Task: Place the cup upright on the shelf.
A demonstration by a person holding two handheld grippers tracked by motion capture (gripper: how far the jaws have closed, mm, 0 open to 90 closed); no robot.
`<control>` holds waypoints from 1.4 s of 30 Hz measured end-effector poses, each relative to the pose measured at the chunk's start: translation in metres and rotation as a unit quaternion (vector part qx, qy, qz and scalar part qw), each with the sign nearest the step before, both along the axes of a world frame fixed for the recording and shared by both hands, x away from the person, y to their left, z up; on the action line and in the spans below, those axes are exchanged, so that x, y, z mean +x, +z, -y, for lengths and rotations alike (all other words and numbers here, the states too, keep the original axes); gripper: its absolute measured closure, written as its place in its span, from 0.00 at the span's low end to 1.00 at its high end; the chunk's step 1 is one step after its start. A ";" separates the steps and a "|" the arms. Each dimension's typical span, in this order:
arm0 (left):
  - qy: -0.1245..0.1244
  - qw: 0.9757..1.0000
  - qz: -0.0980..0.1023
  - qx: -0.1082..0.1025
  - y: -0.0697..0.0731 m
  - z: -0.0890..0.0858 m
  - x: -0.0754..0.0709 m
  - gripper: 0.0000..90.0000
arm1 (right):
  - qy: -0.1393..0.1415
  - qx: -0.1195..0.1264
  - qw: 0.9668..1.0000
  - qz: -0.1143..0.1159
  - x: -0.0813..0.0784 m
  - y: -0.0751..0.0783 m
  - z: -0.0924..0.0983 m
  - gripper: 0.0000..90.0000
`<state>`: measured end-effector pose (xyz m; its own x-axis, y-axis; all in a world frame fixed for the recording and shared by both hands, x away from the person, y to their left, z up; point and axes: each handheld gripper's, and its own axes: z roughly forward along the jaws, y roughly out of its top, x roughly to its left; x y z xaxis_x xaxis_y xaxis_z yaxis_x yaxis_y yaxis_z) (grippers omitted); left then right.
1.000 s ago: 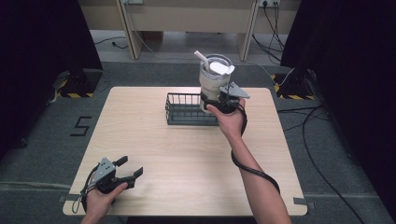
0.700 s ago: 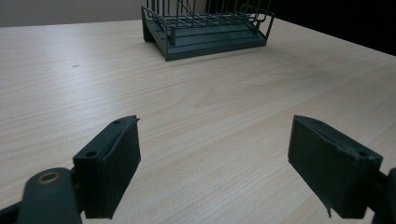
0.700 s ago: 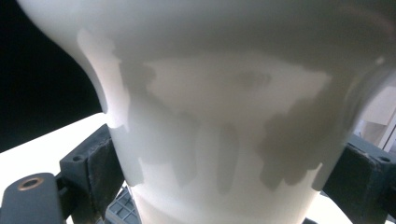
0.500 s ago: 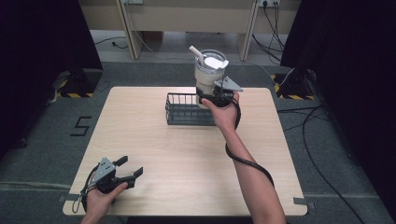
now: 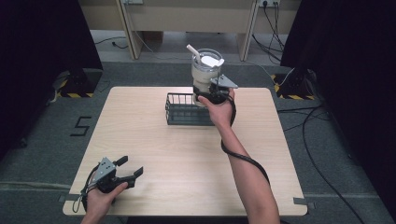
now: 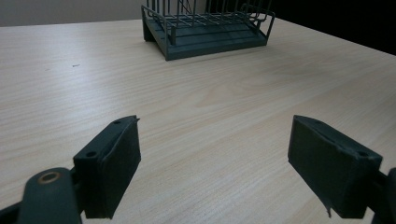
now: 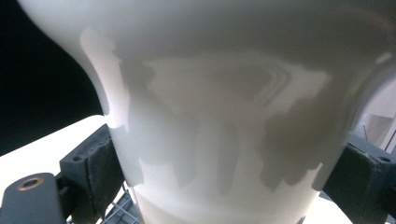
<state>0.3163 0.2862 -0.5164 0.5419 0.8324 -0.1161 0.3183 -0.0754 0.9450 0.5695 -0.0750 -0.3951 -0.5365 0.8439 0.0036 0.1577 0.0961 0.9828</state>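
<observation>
A white tumbler (image 5: pixel 206 70) with a clear lid and a white straw hangs in the air above the far right end of a dark wire basket (image 5: pixel 179 115). My right gripper (image 5: pixel 204 95) is shut on its lower body. In the right gripper view the tumbler (image 7: pixel 224 112) sits between the two pads (image 7: pixel 95 175) of the right gripper (image 7: pixel 224 186). My left gripper (image 5: pixel 131 169) rests at the near left of the table, open, with nothing in it. In the left gripper view the left gripper (image 6: pixel 215 168) faces the basket (image 6: pixel 205 28) across bare wood.
The light wooden table (image 5: pixel 154 140) stands on grey floor. Its near edge is close to my left hand. Cables (image 5: pixel 322 135) lie on the floor to the right, and desk legs (image 5: pixel 128 28) stand beyond the far edge.
My right gripper has carried the tumbler higher and slightly left over the basket. My left gripper has stayed put.
</observation>
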 end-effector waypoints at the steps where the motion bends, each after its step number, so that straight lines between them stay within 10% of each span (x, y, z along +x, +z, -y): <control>1: 0.000 1.000 0.000 0.000 0.000 0.000 0.000 0.18 | -0.001 0.000 1.000 -0.002 0.001 -0.001 -0.001 0.12; 42: -0.006 1.000 0.002 0.000 0.000 0.001 0.000 0.18 | -0.006 -0.018 0.999 -0.047 0.013 -0.050 -0.019 0.12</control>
